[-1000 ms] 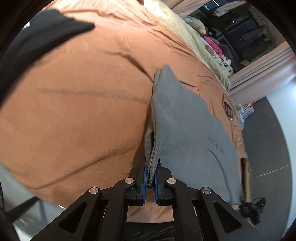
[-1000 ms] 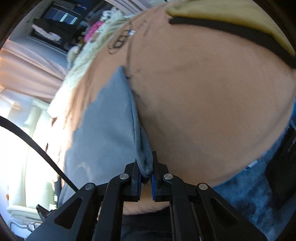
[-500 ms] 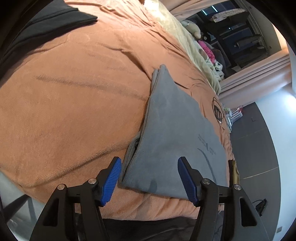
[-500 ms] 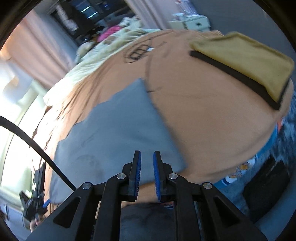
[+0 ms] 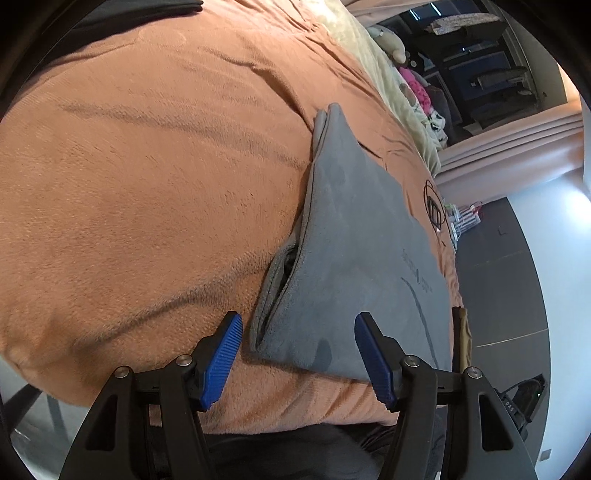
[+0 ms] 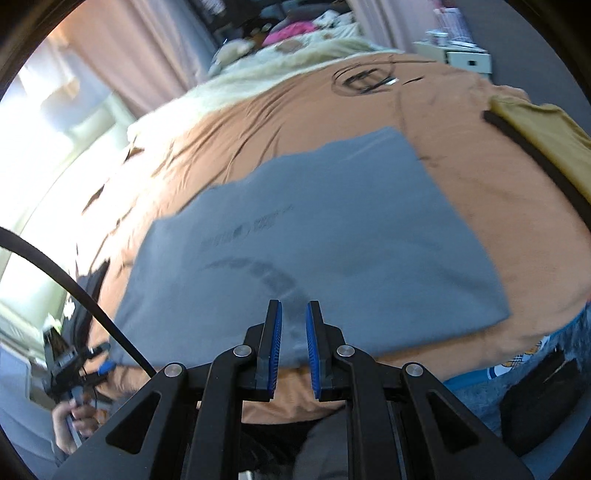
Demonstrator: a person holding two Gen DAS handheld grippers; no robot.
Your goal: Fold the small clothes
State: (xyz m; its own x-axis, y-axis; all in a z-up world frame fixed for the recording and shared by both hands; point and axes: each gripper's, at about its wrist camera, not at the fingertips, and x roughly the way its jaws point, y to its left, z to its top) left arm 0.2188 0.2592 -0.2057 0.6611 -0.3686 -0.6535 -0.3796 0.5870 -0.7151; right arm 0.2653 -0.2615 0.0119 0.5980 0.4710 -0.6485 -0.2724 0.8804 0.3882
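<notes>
Print on the grey garment (image 6: 314, 236) is too blurred to read.

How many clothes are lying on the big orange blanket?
3 that show. A folded grey garment lies in the middle, a mustard-yellow one with a black edge at the right, and a black one at the far edge. More may be hidden.

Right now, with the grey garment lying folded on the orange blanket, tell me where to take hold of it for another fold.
Probably the near corner of the grey garment, where its layers gape apart along the edge beside the left gripper. Come in low from the bed's near edge across the orange blanket, one of the jaws under the stack. The rest lies flat, offering no lip.
</notes>
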